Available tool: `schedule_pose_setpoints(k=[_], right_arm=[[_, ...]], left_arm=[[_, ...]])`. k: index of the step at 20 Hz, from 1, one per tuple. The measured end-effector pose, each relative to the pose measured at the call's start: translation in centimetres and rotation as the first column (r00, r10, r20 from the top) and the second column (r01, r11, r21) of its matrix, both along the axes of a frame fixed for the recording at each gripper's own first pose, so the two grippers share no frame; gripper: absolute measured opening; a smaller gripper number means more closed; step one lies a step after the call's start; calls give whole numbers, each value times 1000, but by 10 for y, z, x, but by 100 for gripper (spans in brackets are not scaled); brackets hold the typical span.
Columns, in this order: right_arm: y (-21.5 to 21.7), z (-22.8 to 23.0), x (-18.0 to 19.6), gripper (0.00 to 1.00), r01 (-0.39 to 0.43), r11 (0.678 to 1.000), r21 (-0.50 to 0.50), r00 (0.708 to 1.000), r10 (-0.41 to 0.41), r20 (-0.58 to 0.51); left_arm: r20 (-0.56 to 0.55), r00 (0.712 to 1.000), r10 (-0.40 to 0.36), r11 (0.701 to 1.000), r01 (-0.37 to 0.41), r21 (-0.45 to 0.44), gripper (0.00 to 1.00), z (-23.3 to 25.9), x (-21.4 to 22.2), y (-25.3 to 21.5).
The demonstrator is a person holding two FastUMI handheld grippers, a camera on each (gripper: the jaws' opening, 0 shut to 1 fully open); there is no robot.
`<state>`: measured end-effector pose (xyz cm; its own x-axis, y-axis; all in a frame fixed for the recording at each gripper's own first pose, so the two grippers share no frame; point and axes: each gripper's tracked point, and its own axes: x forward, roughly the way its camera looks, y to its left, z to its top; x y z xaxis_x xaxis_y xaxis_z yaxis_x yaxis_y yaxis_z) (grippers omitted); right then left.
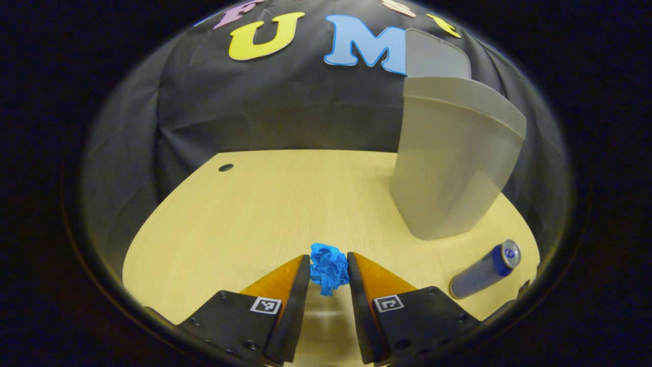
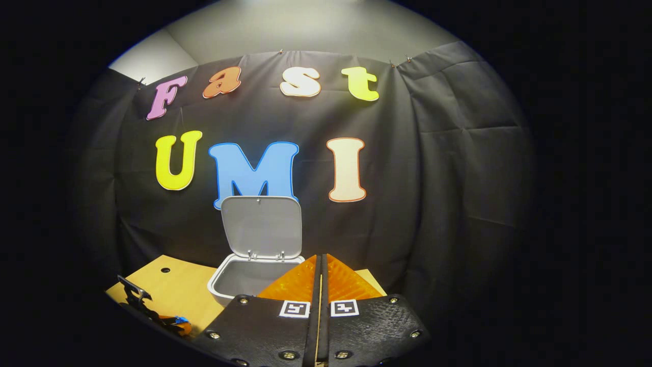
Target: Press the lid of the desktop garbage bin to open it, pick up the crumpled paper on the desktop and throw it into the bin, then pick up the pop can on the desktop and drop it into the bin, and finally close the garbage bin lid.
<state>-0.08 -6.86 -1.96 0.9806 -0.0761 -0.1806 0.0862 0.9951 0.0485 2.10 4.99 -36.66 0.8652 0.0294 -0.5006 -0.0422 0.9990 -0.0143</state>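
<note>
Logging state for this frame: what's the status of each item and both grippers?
Grey plastic desktop garbage bin: upright on the desk, lid raised.
Blue crumpled paper ball: on the light wooden desktop, between the left gripper's jaws; contact not clear.
Blue and silver pop can: lying on its side beside the bin.
Right gripper: jaws shut, empty.

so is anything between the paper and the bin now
Nothing visible. The crumpled paper sits between the left gripper fingers, bare desk leads to the bin, and the lid stands open.
</note>
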Motion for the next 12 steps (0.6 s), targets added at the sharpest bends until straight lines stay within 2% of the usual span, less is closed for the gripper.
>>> schedule_pose_setpoints(k=[7, 8, 10, 12], right_arm=[[-8, -4, 0, 1, 14, 1000, 27, 1000, -14, 0], [-10, -5, -1, 1, 17, 999, 29, 1000, -17, -1], [-13, -9, -1, 1, 24, 999, 35, 1000, -24, -6], [-17, -10, -1, 1, 33, 999, 41, 999, -32, -10]], left_arm=[[156, 986, -56, 998, 60, -19, 52, 88, 35, -28], [176, 982, -64, 997, 69, -24, 49, 99, 41, -32], [217, 973, -80, 996, 88, -27, 54, 121, 52, -41], [261, 960, -100, 993, 112, -31, 53, 146, 62, -53]])
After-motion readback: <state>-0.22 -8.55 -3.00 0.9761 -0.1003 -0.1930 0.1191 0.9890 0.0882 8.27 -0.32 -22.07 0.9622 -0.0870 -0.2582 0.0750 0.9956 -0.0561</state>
